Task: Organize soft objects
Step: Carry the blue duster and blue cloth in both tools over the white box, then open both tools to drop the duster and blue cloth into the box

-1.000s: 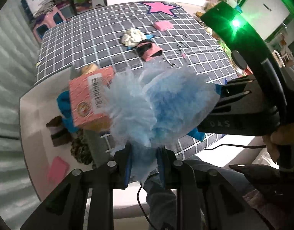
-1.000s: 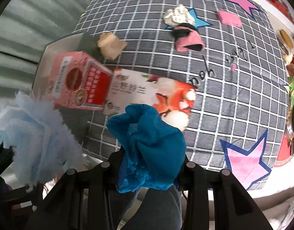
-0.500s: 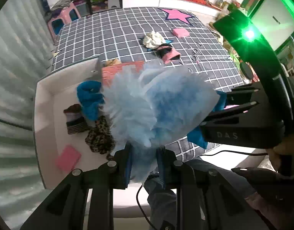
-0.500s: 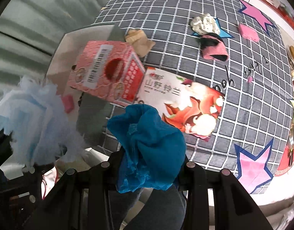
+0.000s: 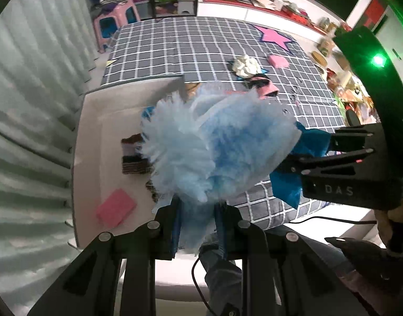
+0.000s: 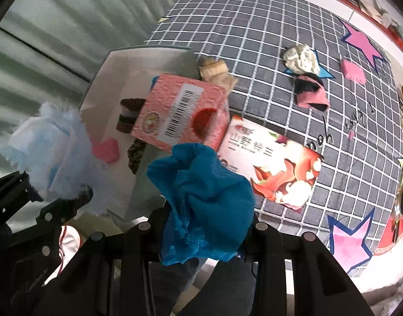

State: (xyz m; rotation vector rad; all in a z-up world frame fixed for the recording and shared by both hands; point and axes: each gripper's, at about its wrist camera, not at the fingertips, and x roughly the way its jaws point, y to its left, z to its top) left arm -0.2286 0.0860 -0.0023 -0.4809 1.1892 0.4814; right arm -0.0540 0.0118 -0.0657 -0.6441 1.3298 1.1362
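Observation:
A fluffy light-blue mesh puff (image 5: 214,144) fills the middle of the left wrist view, and my left gripper (image 5: 197,210) is shut on its base. It hangs above the near right part of a white bin (image 5: 88,131). My right gripper (image 6: 204,223) is shut on a bunched teal cloth (image 6: 209,197), just right of the bin over its near corner. In the left wrist view, that gripper (image 5: 293,158) and its teal cloth (image 5: 288,184) sit right beside the puff. The right wrist view shows the puff (image 6: 51,147) at lower left.
In the bin lie a striped sock roll (image 5: 133,158), a pink sponge (image 5: 116,206) and a leopard-print piece. A pink tissue box (image 6: 183,113) and a flat printed pack (image 6: 275,163) lie beside it. A white cloth (image 5: 245,64), pink-black sock (image 5: 262,84), pink sponge (image 5: 279,60) and beige piece (image 6: 214,72) lie on the checked tablecloth.
Both grippers have carried their loads leftward, toward and over the white bin, rolling a little. More of the bin's inside shows now. Neither grip has changed.

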